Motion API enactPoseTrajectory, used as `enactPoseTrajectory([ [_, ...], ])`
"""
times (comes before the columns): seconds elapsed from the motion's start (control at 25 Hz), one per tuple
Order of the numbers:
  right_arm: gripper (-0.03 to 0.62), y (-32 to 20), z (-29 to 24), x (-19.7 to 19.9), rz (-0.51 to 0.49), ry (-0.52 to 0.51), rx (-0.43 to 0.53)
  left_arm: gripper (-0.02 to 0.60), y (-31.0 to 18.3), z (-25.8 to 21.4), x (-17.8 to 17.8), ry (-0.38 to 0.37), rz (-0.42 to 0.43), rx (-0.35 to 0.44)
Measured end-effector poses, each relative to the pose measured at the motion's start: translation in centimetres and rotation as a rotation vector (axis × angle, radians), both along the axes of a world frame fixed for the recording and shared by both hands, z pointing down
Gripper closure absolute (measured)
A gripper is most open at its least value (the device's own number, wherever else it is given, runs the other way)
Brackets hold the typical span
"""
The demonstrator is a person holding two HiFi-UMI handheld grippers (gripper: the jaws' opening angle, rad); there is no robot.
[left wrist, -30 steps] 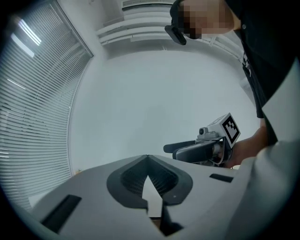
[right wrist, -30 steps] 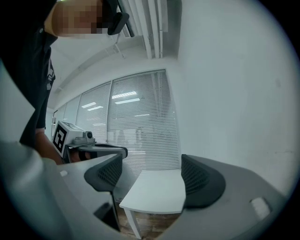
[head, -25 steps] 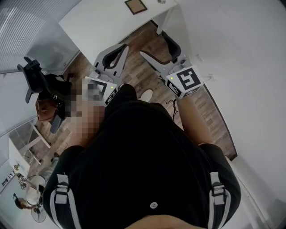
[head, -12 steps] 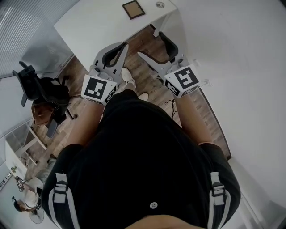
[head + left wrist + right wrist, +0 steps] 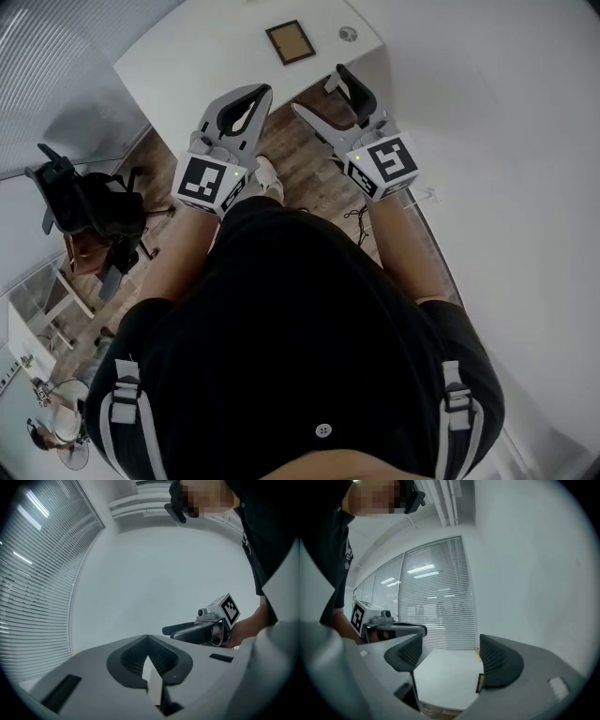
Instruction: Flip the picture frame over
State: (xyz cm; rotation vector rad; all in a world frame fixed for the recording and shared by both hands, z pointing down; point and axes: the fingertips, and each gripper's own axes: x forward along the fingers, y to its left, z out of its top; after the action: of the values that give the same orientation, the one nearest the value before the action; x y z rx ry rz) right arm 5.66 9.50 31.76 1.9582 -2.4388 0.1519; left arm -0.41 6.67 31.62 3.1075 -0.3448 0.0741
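We find the white tabletop [image 5: 187,66] open left of the brown-rimmed picture frame [image 5: 290,42]; a small grey disc [image 5: 348,34] sits right of it.

I see a white table [image 5: 202,66] at the far side — a dark-rimmed picture frame [image 5: 290,42] lies flat on it toward the far right. A small round grey object [image 5: 348,34] sits right of that, apart. The table stands on wooden floor [image 5: 309,173].

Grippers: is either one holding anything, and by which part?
Nothing is held. The left gripper has its jaws shut with nothing between them; the right gripper is open and empty. The frame lies untouched on the table.
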Motion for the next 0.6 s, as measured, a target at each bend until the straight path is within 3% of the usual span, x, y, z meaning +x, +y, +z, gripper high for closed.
enactPoseTrajectory([
  [0.6, 0.214, -11.9, 1.1, 2.2, -0.004, 0.02, -0.033, 0.575, -12.6, 0.6, 2.7, 0.039, -0.022, -0.047],
])
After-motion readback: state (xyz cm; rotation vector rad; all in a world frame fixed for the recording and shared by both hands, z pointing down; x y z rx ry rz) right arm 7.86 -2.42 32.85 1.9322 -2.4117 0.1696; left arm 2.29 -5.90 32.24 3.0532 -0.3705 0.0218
